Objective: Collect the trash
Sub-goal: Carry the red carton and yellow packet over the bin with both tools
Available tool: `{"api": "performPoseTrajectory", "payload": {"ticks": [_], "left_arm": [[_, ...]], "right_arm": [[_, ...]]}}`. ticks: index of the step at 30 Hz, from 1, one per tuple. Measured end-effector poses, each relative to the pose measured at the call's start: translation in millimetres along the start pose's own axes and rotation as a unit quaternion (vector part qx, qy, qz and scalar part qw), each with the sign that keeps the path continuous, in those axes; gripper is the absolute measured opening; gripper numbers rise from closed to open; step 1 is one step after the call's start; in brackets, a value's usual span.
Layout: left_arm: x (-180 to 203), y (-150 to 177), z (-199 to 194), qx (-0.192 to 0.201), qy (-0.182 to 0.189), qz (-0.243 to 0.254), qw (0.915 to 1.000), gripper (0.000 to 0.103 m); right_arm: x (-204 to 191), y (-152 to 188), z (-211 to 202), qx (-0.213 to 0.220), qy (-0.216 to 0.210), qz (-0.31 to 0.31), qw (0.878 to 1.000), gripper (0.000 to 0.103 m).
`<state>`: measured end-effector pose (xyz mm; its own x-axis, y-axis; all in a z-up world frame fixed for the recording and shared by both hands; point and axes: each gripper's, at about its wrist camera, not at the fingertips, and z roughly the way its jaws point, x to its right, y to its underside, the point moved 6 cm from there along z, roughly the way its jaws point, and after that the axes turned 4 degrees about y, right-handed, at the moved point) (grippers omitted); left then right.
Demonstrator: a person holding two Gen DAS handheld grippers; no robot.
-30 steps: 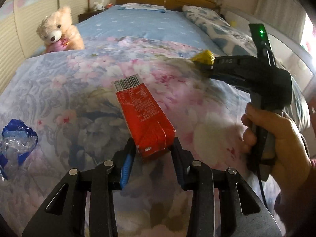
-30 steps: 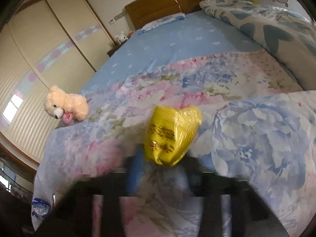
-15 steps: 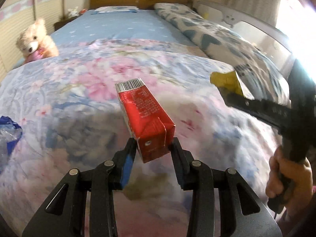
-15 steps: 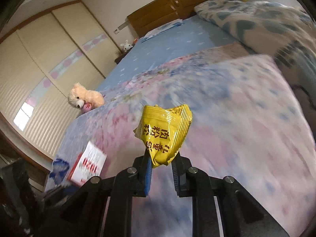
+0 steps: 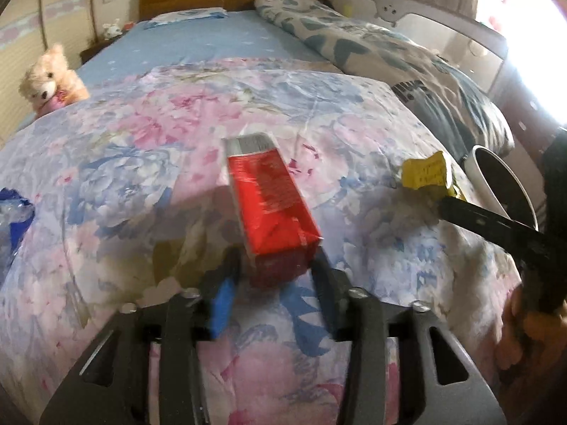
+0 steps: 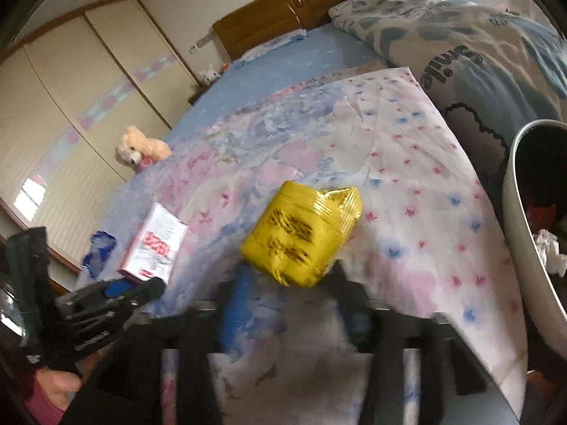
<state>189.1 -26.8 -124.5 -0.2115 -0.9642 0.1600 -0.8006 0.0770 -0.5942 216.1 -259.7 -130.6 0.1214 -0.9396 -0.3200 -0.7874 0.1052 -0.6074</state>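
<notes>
**Both grips let go short of the bin**

Starting at the far left: a crumpled blue wrapper [image 5: 14, 209] lies on the flowered quilt [image 5: 149, 163], untouched and waiting its turn. A teddy bear [image 5: 49, 78] sits further up the bed, no part of this job.

Now the left gripper [image 5: 274, 276]. A second ago its pads were clamped tight on the red carton [image 5: 273, 209]; its jaws have just been opening, and there is daylight showing on both sides of the carton now. The carton sits between the fingers, blurred, apparently slipping free, and it is over the quilt, not over the bin. By my reading that one lands back on the bed.

Across to the right gripper [image 6: 290, 283]. Same story, bigger move: its jaws have just been opening wide, and the yellow snack packet [image 6: 304, 233] that was pinched between the pads now hangs loose between them, no pad pressing on it. It too is above the quilt.

Far right, the white bin [image 6: 524, 233] stands beside the bed with scraps already in it. The packet is near it but clearly short of the rim.

So both hands are released, and neither piece looks placed to drop inside. Unless these are tosses that carry, I would expect a second pick-up for each, with the blue wrapper to follow.
</notes>
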Motion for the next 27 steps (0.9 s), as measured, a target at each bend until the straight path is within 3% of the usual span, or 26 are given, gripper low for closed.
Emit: {"api": "performPoseTrajectory", "payload": {"ticks": [1,8,9,10,11,12,14,18,27], "left_arm": [[-0.6,-0.6,-1.2,0.005,-0.005,-0.005,1.0,0.058],[2.7,-8.2,0.5,0.025,-0.021,-0.014,0.9994,0.061],[2.7,-8.6,2.2,0.025,-0.028,-0.011,0.9992,0.058],[1.8,-8.3,4.7,0.022,-0.03,-0.012,0.9992,0.044],[1.2,-8.2,6.7,0.019,-0.026,-0.013,0.9994,0.034],[0.3,-7.3,9.0,0.013,-0.02,-0.017,0.9996,0.033],[0.2,-6.4,6.9,0.017,-0.018,-0.018,0.9995,0.031],[10.6,-5.2,-1.0,0.025,-0.008,-0.001,0.9997,0.03],[60.2,-3.5,-8.3,0.024,0.029,0.052,0.9979,0.03]], "right_arm": [[0.2,0.5,-3.4,0.006,0.002,0.001,1.0,0.077],[-2.8,-10.4,-1.9,0.017,-0.008,0.029,0.999,0.077],[-2.6,-13.2,-0.4,0.019,-0.012,0.037,0.999,0.077],[-1.0,-15.9,1.8,0.022,-0.009,0.044,0.999,0.077],[1.4,-17.4,3.5,0.025,-0.004,0.051,0.998,0.073],[3.1,-17.8,5.0,0.027,-0.002,0.057,0.998,0.069],[5.8,-17.1,7.7,0.026,-0.008,0.065,0.998,0.027],[5.3,-7.7,2.2,0.022,-0.012,0.056,0.998,0.024],[19.4,7.2,-45.5,0.058,-0.004,0.053,0.997,0.023]]}}
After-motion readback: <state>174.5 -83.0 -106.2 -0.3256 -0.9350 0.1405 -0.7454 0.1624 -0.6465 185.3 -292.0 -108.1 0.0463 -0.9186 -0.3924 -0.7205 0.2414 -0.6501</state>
